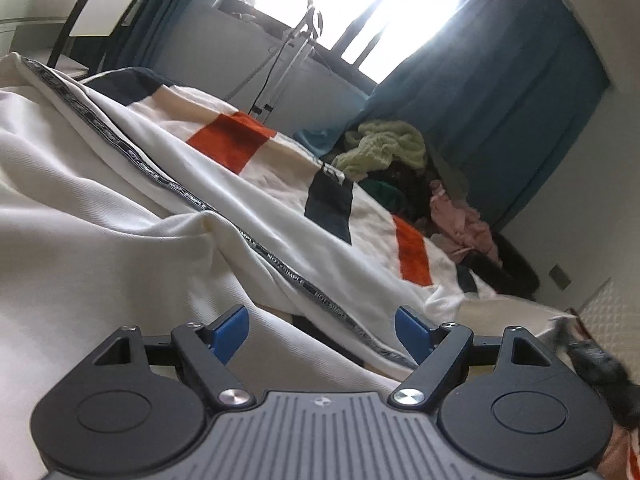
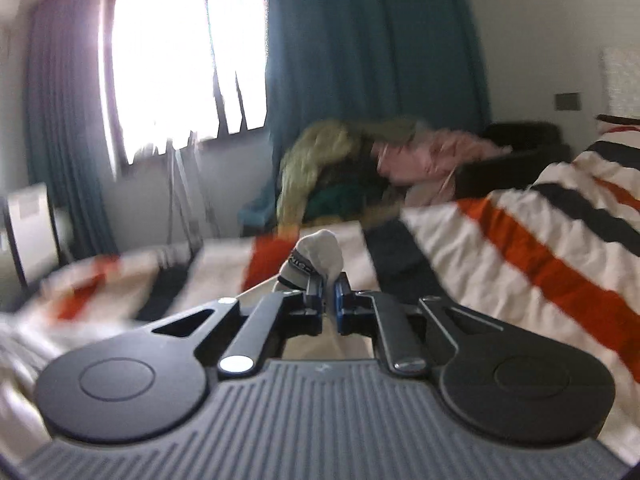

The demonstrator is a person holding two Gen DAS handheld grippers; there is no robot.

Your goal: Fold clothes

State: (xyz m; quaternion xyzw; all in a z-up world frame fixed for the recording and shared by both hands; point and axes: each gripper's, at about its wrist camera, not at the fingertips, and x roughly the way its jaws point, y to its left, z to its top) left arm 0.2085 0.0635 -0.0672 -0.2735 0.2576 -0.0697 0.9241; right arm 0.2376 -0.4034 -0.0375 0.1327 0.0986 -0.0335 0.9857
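Note:
A cream white garment [image 1: 120, 240] with a black lettered tape stripe [image 1: 280, 264] lies spread over the bed, filling the left wrist view. My left gripper [image 1: 322, 330] is open just above the garment, its blue pads apart, holding nothing. My right gripper [image 2: 329, 296] is shut on a bunched end of the white garment [image 2: 316, 254], which sticks up past the fingertips with its black tape showing. The right wrist view is blurred by motion.
The bed carries a cream blanket [image 1: 280, 176] with orange and navy blocks, also in the right wrist view [image 2: 520, 248]. A pile of other clothes [image 1: 400, 156], pale green and pink, sits at the far side [image 2: 360, 160]. Blue curtains, a bright window and a metal stand are behind.

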